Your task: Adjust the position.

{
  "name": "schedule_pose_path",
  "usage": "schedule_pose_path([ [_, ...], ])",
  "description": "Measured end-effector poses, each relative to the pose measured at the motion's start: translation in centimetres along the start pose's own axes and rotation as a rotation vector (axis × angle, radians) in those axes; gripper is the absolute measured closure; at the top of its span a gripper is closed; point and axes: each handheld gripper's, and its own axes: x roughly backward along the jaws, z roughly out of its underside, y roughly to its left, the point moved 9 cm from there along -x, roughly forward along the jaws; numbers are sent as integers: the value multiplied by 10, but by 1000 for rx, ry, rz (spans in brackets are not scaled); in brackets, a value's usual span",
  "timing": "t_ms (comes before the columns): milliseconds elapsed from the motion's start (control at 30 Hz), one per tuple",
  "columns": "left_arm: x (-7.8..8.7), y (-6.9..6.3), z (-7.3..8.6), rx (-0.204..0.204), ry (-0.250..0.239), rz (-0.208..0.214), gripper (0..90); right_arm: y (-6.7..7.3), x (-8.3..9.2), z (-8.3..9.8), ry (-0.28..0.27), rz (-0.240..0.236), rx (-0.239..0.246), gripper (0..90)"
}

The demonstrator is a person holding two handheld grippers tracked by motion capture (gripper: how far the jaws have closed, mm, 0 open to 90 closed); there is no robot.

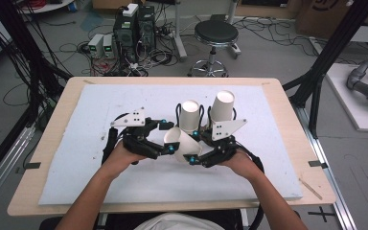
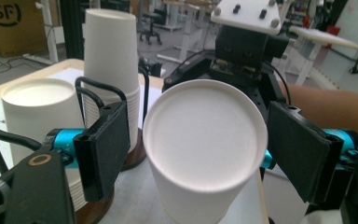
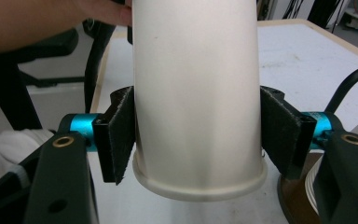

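Right gripper pinching tipped paper cup near its rim, middle of high view. Left gripper spread wide around cup's bottom, not touching. Keeping squeeze soft; closing left slowly, away from cup stacks behind.

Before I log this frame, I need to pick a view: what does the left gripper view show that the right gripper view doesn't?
The left gripper view alone shows the cup's flat base end on, two cup stacks behind it in wire holders, and the right gripper beyond, its grey plate on top. The right gripper view alone shows the cup's rolled rim and its jaws pressed on both sides of the wall. Both show the same white cup and the white mat.
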Motion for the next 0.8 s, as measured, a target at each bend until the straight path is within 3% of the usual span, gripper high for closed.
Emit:
schedule_pose_path([
  [133,-3,-3,5,-16,36,25,281,2,-1,0,-2,-18,-1,329],
  [200,-3,-4,5,-18,39,35,335,4,-1,0,-3,-23,-4,329],
  [367,-1,-5,4,-27,31,43,344,5,-1,0,-7,-32,-1,303],
  [533,6,-1,-5,-12,-41,31,344,3,6,-10,-98,-22,-35,199],
  [600,8,0,-7,-5,-58,30,346,2,9,-14,-126,-12,-40,198],
  [667,13,1,-13,11,-115,42,347,0,12,-18,-158,1,-55,192],
  [800,12,-3,-14,10,-141,69,347,2,9,-21,-188,2,-59,192],
])
